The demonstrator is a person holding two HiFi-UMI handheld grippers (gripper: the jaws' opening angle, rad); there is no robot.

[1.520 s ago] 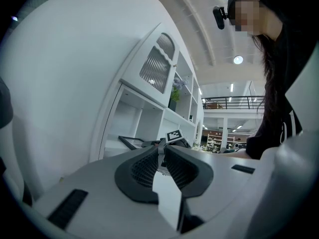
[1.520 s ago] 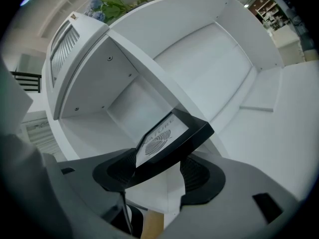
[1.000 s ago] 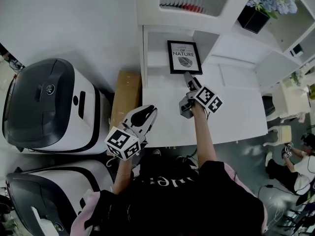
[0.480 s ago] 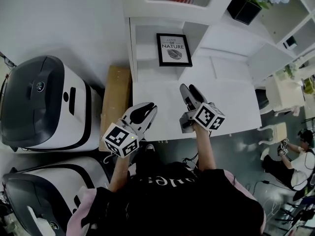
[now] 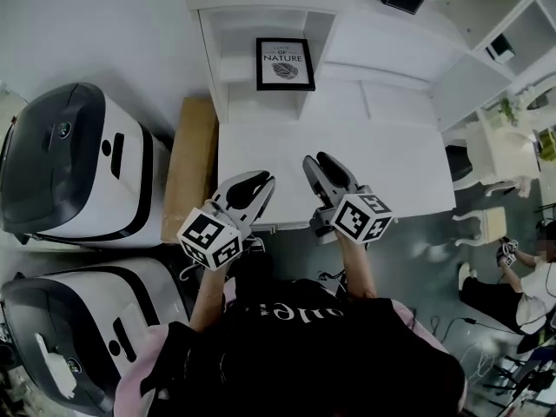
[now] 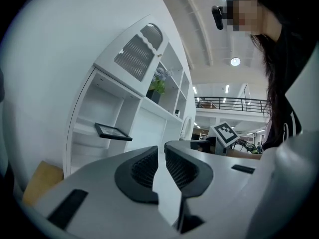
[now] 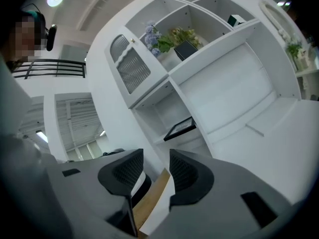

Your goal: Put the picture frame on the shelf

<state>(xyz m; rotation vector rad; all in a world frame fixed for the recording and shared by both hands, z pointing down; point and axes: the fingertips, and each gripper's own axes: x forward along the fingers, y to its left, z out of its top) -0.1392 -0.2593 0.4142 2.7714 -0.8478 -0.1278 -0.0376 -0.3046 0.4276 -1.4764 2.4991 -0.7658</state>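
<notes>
Hanging at the near edge of the plain white desktop (image 5: 382, 159), both my claws are empty, and I judge that fitting, because the job's own thing no longer needs me. The black-edged picture frame with the white leaf print (image 5: 285, 63) rests inside the lower open compartment of the white shelf unit (image 5: 228, 50), at the far left end of the desk, well apart from either claw. Its printed face is turned up toward me. From my low claw views it shows only as a thin dark slab on the shelf board, so it lies flat or nearly so. Whether it leans on the back wall I cannot tell.

My right claw (image 5: 318, 160) has its jaws parted with nothing between them. They have just been closing partway, which I read as relaxing after a let-go, not as a grab. My left claw (image 5: 259, 179) has its jaws drawn nearly together on nothing, since it has no part in this. Both point level toward the far shelf, leaving the frame unobstructed. The placing looks done to me.
</notes>
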